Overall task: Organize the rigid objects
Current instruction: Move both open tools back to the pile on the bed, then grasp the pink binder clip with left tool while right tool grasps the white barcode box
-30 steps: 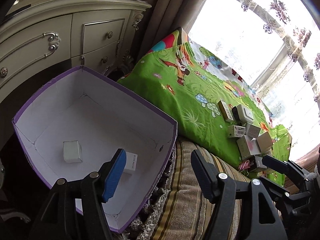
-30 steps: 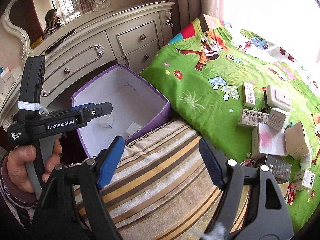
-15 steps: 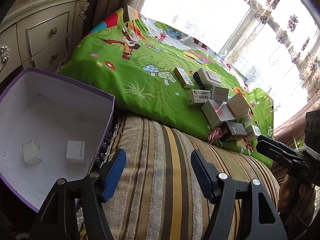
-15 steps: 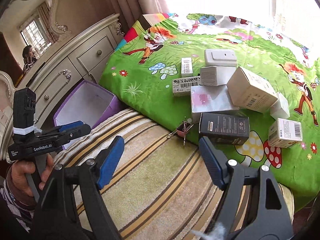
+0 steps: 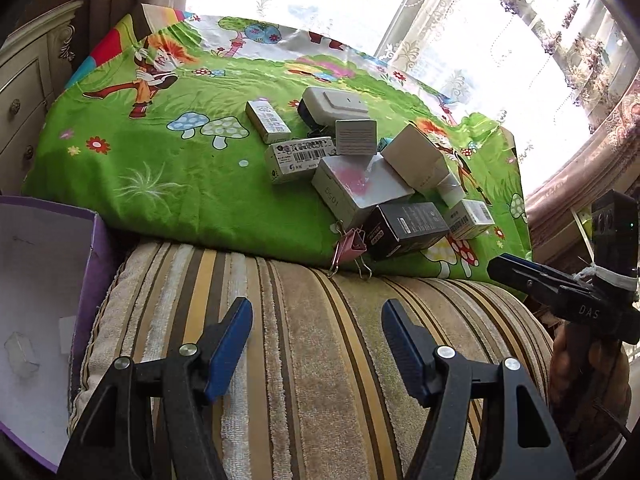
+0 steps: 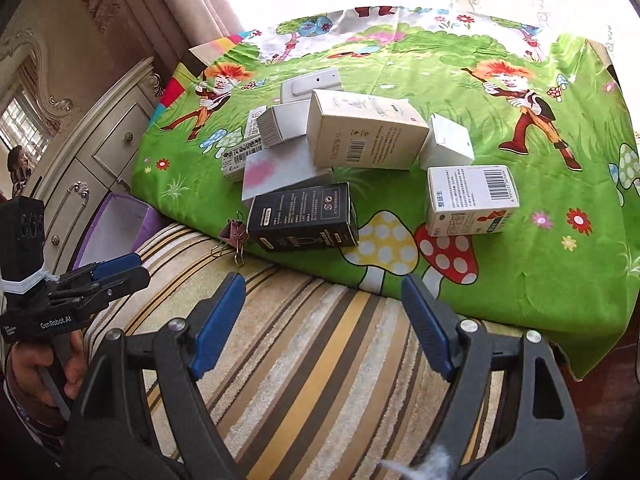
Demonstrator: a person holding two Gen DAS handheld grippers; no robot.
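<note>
Right wrist view: facing scattered small cardboard boxes on green cartoon-print cloth (image 6: 540,280).
Both hand-held grippers (image 6: 320,312) (image 5: 316,332) apart, empty; best straddling black rectangular carton (image 6: 304,216) squarely across its narrow sides.

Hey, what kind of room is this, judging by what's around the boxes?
Probably a bedroom at home: an ornate cream dresser with drawers, heavy curtains by a bright window, and a cartoon-print green blanket spread over striped bedding.
</note>
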